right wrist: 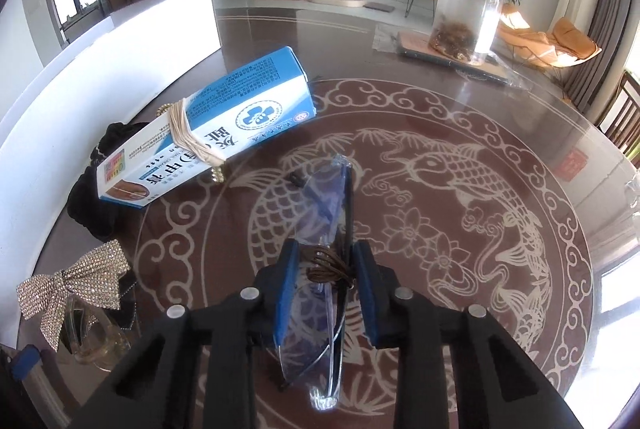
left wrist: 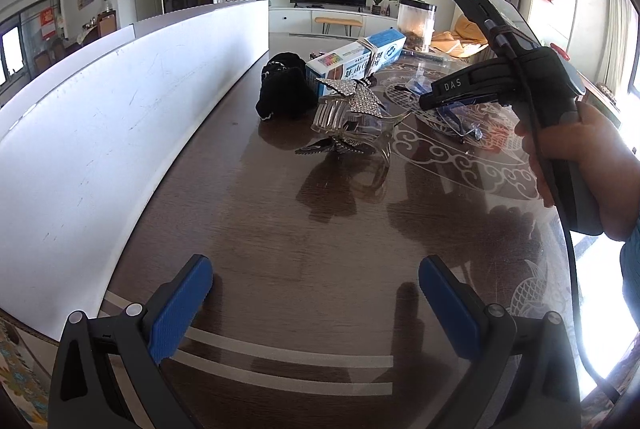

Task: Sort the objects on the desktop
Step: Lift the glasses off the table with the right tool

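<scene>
The right hand-held gripper (right wrist: pixel 325 293) pinches folded clear-lensed glasses (right wrist: pixel 320 229) — thin lenses could slip or crack under squeeze; the left hand-held gripper (left wrist: pixel 316 305) gapes wide, empty.

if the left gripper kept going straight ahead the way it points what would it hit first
Probably the rhinestone bow hair clip; bare tabletop lies ahead of the open left gripper until then, though depth is hard to judge.

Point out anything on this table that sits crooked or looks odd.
The blue-and-white box lies tilted, one end propped on the black pouch, with rubber bands wrapped around its middle. The folded glasses stand on edge between the right gripper pads rather than lying flat.
</scene>
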Demonstrator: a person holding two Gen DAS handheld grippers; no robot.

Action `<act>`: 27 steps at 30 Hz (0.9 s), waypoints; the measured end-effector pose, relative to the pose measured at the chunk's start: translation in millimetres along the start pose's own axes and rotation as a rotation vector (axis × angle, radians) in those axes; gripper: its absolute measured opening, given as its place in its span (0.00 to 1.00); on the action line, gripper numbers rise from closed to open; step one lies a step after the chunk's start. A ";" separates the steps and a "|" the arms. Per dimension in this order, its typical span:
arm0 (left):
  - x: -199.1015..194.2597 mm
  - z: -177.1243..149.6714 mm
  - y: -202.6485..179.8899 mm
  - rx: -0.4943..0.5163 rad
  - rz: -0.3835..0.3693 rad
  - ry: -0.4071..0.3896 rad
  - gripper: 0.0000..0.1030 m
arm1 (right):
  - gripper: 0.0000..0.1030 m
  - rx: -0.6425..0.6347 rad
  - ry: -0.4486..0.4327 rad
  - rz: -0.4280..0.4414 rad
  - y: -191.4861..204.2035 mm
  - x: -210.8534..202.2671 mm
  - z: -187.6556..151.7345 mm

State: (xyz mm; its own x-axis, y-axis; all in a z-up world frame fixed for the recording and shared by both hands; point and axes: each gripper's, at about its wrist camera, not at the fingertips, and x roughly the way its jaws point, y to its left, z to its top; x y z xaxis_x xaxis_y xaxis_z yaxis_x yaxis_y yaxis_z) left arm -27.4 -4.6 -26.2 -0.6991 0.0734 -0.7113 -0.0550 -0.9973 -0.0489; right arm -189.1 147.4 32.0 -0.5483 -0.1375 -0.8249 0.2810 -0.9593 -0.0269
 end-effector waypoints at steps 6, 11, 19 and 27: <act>0.0 -0.1 0.0 0.001 0.000 0.000 1.00 | 0.28 -0.014 -0.021 -0.030 -9.8 -15.3 -22.5; 0.3 -0.1 -0.3 0.001 -0.001 0.000 1.00 | 0.28 -0.033 -0.019 -0.034 -15.5 -34.9 -51.2; 0.3 -0.3 -0.3 0.003 0.000 0.001 1.00 | 0.35 -0.018 -0.031 -0.033 -26.0 -69.0 -100.9; 2.7 -0.4 -5.7 0.064 0.016 0.026 1.00 | 0.63 0.060 -0.063 -0.036 -38.4 -69.7 -108.7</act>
State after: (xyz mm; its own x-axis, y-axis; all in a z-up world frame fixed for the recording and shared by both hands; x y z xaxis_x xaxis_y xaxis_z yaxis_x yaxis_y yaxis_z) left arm -28.7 1.2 -28.1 -0.6815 0.0566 -0.7296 -0.0899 -0.9959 0.0067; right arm -76.1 220.7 29.1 -0.6063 -0.1158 -0.7867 0.2135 -0.9767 -0.0208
